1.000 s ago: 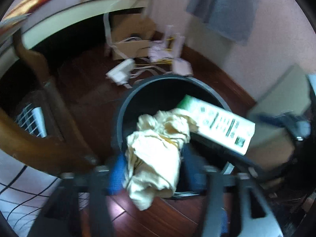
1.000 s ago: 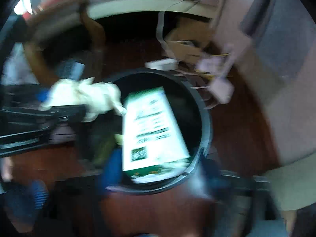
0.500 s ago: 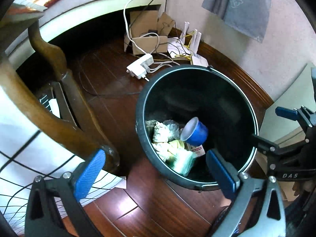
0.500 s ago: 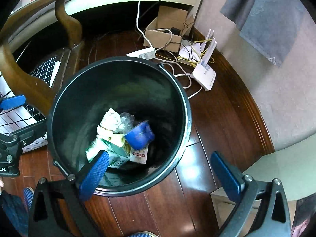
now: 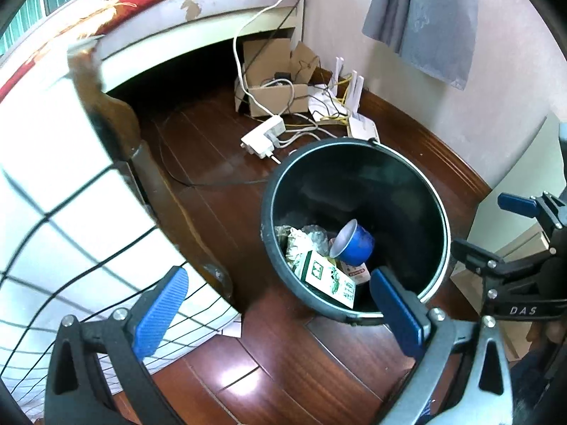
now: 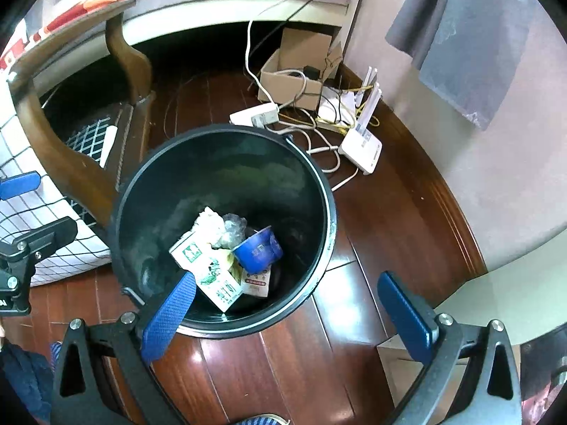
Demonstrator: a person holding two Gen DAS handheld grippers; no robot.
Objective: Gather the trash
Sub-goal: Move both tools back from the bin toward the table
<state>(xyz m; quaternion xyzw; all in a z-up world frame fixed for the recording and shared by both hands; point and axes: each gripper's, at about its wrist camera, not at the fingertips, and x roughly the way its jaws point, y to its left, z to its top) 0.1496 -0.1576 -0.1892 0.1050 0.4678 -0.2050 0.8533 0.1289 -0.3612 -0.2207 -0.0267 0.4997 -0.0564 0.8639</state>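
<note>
A dark wooden floor (image 6: 382,219) is seen from above in both wrist views, with a black trash bin (image 6: 319,184) standing on it beside a curved wooden chair leg (image 6: 60,156). Well apart from the bin, by the wall, a cardboard box (image 6: 290,81), a white power strip (image 6: 253,115) and a white router (image 6: 361,148) are left among their cables (these are judged to be household gear, not trash).

Inside the bin the collected trash is found at the bottom: a green-and-white carton (image 6: 209,269) lying tilted, a blue cup (image 6: 258,248) resting on its side just beside it, crumpled paper (image 6: 209,221) behind them, and a small red-printed packet (image 6: 257,279) under the cup.

The left gripper (image 5: 280,308) is held above the near rim, its jaws spread wide after having just been opening, and nothing is seen between them. The right gripper (image 6: 287,315) is likewise spread wide and empty over the bin's near edge.

The drop into the bin is judged done for these items. No loose trash is visible on the floor in either view, so whatever remains to be collected lies outside what is shown.
</note>
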